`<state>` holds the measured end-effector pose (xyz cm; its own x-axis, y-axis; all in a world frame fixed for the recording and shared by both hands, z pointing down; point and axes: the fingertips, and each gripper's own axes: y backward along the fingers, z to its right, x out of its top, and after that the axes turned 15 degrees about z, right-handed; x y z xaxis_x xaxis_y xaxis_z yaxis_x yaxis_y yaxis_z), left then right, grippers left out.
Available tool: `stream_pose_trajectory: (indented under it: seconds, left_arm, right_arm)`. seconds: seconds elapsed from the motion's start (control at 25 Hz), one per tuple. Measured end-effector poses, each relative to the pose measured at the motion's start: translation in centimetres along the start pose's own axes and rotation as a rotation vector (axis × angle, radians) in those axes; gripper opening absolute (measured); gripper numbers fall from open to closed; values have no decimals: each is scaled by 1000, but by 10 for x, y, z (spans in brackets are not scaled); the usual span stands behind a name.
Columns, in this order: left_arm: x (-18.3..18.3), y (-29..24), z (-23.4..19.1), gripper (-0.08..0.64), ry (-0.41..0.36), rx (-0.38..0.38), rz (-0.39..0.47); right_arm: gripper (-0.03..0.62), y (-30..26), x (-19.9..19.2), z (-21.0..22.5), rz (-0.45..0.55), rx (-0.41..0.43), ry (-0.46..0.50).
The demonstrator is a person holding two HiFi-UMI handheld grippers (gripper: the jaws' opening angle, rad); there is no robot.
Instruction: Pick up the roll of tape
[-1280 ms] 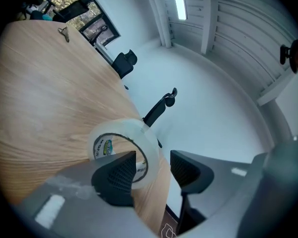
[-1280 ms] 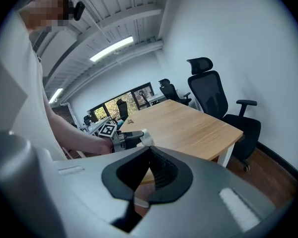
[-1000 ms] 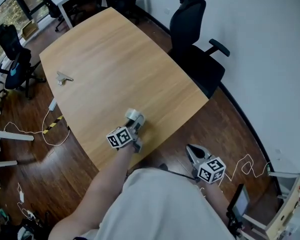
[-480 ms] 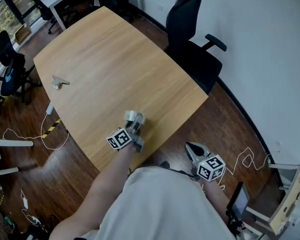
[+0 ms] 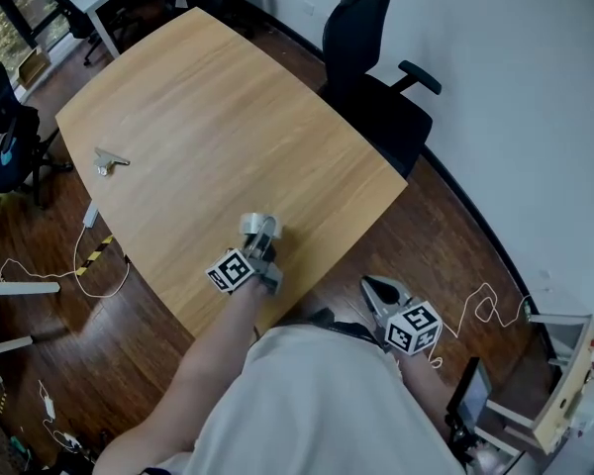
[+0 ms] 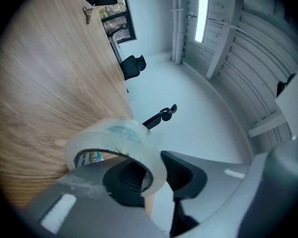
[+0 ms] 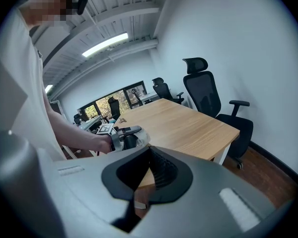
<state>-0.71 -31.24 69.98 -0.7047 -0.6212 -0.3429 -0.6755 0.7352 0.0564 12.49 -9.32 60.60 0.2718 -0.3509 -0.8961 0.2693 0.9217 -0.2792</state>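
Note:
The roll of clear tape [image 5: 260, 225] lies near the front edge of the wooden table [image 5: 228, 117]. My left gripper [image 5: 263, 239] reaches level over that edge. Its jaws have just been closing, with the roll's wall between them. In the left gripper view one pad sits inside the roll of tape [image 6: 116, 135] and the other outside, both against the wall, at the left gripper [image 6: 156, 170]. My right gripper [image 5: 376, 287] hangs off the table to the right, above the floor. The right gripper [image 7: 150, 170] is shut and holds nothing.
A small metal clip [image 5: 107, 159] lies at the table's far left edge. A black office chair [image 5: 376, 77] stands at the table's right side, more chairs [image 5: 5, 117] at the left. Cables [image 5: 89, 255] trail on the wooden floor.
The left gripper's jaws have drawn together onto the roll's wall. Both hands stay about where they were; the head view has shifted slightly.

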Motion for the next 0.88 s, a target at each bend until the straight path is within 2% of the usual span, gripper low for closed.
stream_pose_trajectory:
  seconds: [0.12, 0.28, 0.36, 0.48, 0.68, 0.76, 0.88]
  left_arm:
    - [3, -1, 1, 94, 7, -1, 13]
    - [-3, 8, 4, 86, -11, -9, -26]
    - [8, 20, 5, 86, -23, -15, -36]
    - [33, 34, 6, 86, -85, -13, -37]
    - [21, 46, 24, 87, -198, 19, -83]
    - [30, 51, 36, 87, -261, 30, -71]
    - [25, 55, 46, 87, -290, 33, -40]
  right_arm:
    - [6, 3, -3, 3, 5, -5, -9]
    - [6, 6, -7, 4, 2, 4, -17]
    - [6, 0, -7, -6, 9, 16, -13]
    - [6, -23, -6, -16, 22, 69, -12]
    - [6, -35, 0, 5, 15, 128, -35]
    - [6, -48, 6, 9, 6, 169, -35]
    - [6, -55, 20, 21, 0, 240, -25]
